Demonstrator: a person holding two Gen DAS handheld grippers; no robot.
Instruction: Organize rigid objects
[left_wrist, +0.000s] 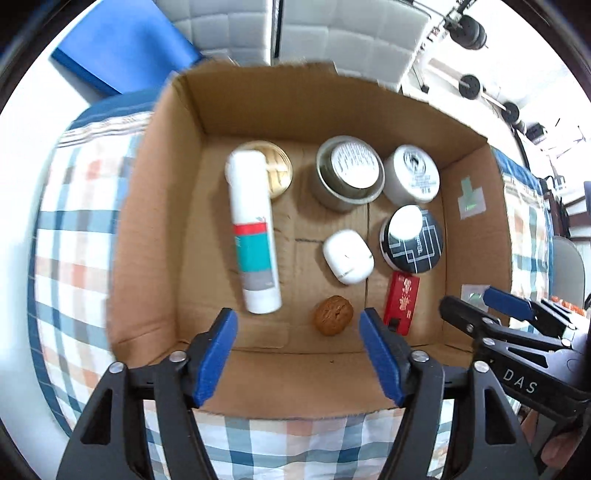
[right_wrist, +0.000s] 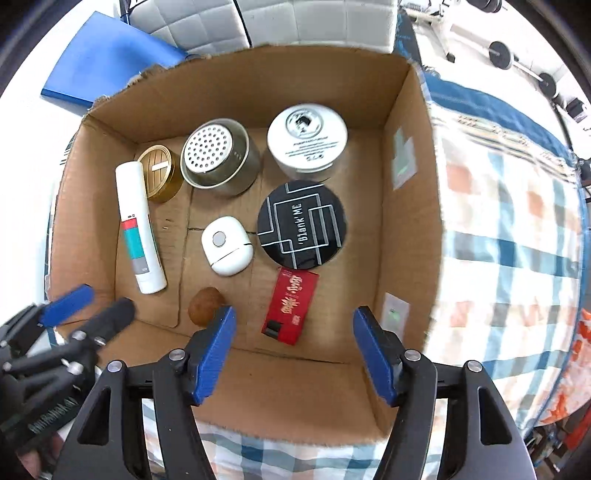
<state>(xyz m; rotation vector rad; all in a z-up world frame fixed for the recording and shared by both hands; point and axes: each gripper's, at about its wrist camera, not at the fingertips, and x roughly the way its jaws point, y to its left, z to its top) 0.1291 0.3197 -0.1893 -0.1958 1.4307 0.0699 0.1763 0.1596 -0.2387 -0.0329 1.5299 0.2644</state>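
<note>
- left gripper (left_wrist: 298, 328) jaws spread, empty, over box near edge
- right gripper (right_wrist: 291, 326) jaws spread, empty, same edge
- walnut (left_wrist: 333, 315), red pack (right_wrist: 290, 311) near edge
- white tube (right_wrist: 139, 227) by left wall
- cardboard box (left_wrist: 155, 229) on plaid cloth (left_wrist: 66, 236)

Each tool (left_wrist: 298, 325) (right_wrist: 291, 323) has black skeletal arms, silver screws, blue finger pads (left_wrist: 216, 356); one reads "DAS".
</note>
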